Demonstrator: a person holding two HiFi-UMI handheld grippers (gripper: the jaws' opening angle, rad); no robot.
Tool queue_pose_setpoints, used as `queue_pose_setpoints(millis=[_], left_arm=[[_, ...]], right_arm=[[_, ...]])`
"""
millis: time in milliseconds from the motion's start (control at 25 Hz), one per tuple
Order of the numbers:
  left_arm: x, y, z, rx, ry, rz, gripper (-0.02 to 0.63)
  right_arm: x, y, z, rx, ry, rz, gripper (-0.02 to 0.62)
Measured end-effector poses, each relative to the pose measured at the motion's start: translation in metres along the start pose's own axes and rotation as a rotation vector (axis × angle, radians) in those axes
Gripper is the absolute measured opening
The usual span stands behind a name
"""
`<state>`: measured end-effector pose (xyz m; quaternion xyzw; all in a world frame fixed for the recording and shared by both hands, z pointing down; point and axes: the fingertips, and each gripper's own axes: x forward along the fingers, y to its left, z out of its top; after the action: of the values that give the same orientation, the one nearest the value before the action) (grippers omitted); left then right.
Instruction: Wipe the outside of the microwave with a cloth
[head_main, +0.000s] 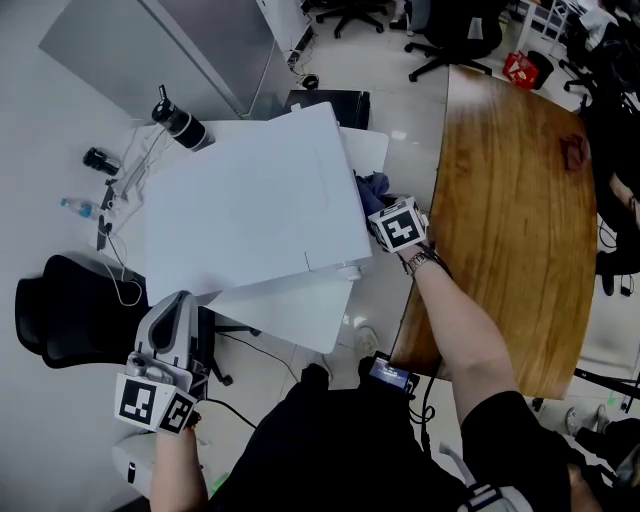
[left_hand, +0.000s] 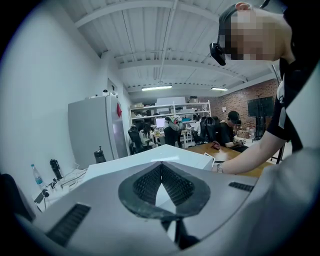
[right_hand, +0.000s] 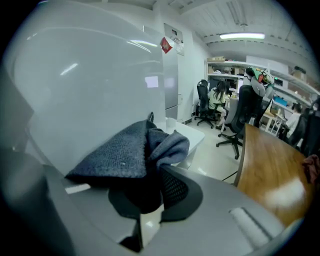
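Note:
The white microwave (head_main: 250, 200) stands on a white table (head_main: 295, 315) in the middle of the head view. My right gripper (head_main: 385, 208) is at the microwave's right side, shut on a dark blue-grey cloth (head_main: 372, 187) that lies against that side. In the right gripper view the cloth (right_hand: 130, 150) bunches over the right gripper (right_hand: 152, 172), and the microwave's white wall (right_hand: 85, 85) fills the left. My left gripper (head_main: 177, 305) hangs low at the table's near left corner, shut and holding nothing. In the left gripper view its shut jaws (left_hand: 161, 167) point across the microwave's top (left_hand: 150, 156).
A long wooden table (head_main: 520, 200) runs along the right. On the left are a black chair (head_main: 60, 310), a black bottle (head_main: 180, 125), a small water bottle (head_main: 78, 207) and loose cables (head_main: 125, 285). A grey cabinet (head_main: 170, 45) stands behind. Office chairs and people are farther off.

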<state>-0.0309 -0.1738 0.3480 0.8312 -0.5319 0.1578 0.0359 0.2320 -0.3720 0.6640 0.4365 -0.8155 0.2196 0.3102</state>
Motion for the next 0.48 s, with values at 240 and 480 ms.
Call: queue_pose_setpoints(millis=[240,480], left_arm=[[-0.004,0.003,-0.005,-0.01,0.008,0.021,0.005],[-0.003,0.001,-0.008,-0.021,0.004,0.017,0.005]], right_arm=[[0.0,-0.011,-0.008,0.003,0.035,-0.03,0.018],[-0.01,-0.024,-0.008,0.015,0.029,-0.06,0.018]])
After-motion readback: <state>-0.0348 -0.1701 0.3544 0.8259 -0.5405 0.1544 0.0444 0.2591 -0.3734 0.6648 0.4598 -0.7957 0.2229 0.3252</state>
